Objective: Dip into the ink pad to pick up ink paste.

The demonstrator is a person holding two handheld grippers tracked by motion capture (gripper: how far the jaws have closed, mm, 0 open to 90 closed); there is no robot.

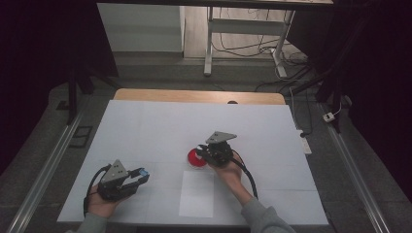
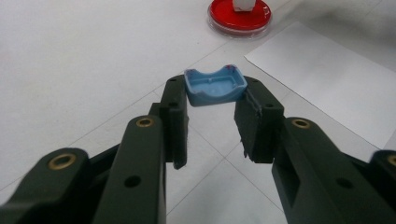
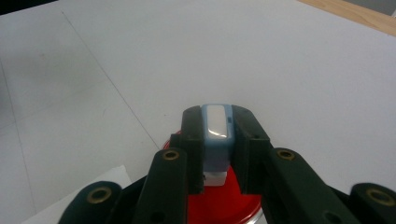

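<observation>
The white table (image 1: 145, 126) takes up most of the room in front of the person, and everything else can be placed from the red dish (image 1: 195, 158) sitting a little right of its middle. Just on the person's side of that dish lies a white sheet of paper (image 1: 197, 193), flat on the tabletop and close to the dish without clearly touching it.

The right gripper (image 1: 208, 154) hangs directly over the dish, its jaws clamped on a small pale-blue stamp (image 3: 216, 135) with a white face along its top edge. In the right gripper view the stamp stands upright between the pads, and its white lower end sits right above the red surface; whether it actually touches the dish I cannot tell.

The left gripper (image 1: 140, 175) is well off to the left of the dish and nearer the person, held low over the table. Its jaws are squeezed on a small light-blue cap (image 2: 215, 86), hollow side showing, pinched by its two ends at the very tips of the pads.
</observation>
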